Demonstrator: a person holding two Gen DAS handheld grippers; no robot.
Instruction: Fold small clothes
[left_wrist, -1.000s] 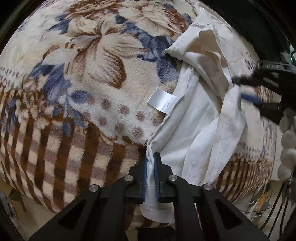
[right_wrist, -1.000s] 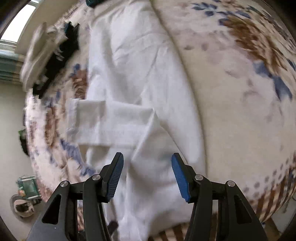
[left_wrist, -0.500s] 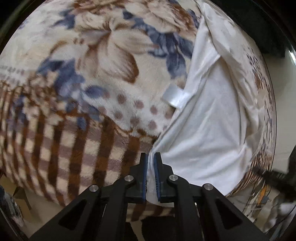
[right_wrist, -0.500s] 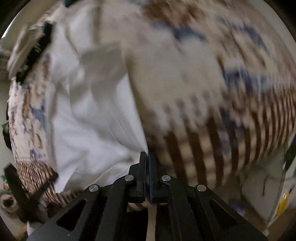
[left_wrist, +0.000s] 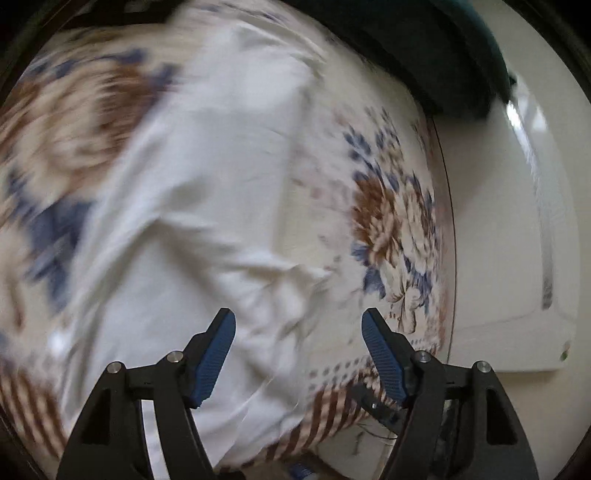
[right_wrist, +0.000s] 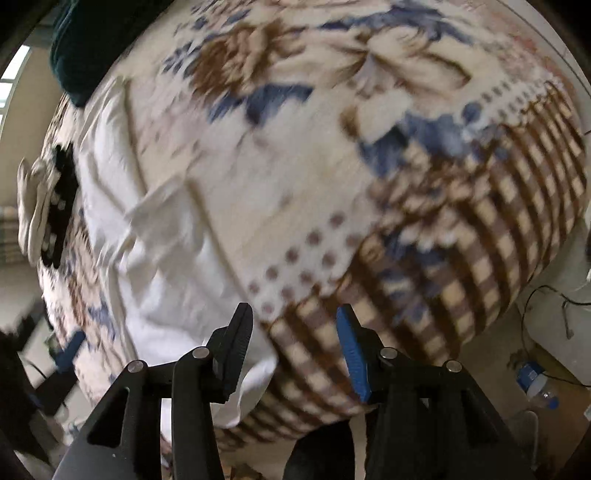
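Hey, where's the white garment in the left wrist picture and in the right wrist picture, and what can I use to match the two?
Left wrist: the white garment fills the centre and left, spread on the floral blanket.
Right wrist: the white garment runs down the left side, its lower edge near the claw.
Shared landmark: the dark teal cloth at the blanket's far edge.

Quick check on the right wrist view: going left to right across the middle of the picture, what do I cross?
Pale and black clothes pile at the far left → white garment spread flat → bare floral blanket → its brown checked border → floor with a water bottle at lower right.
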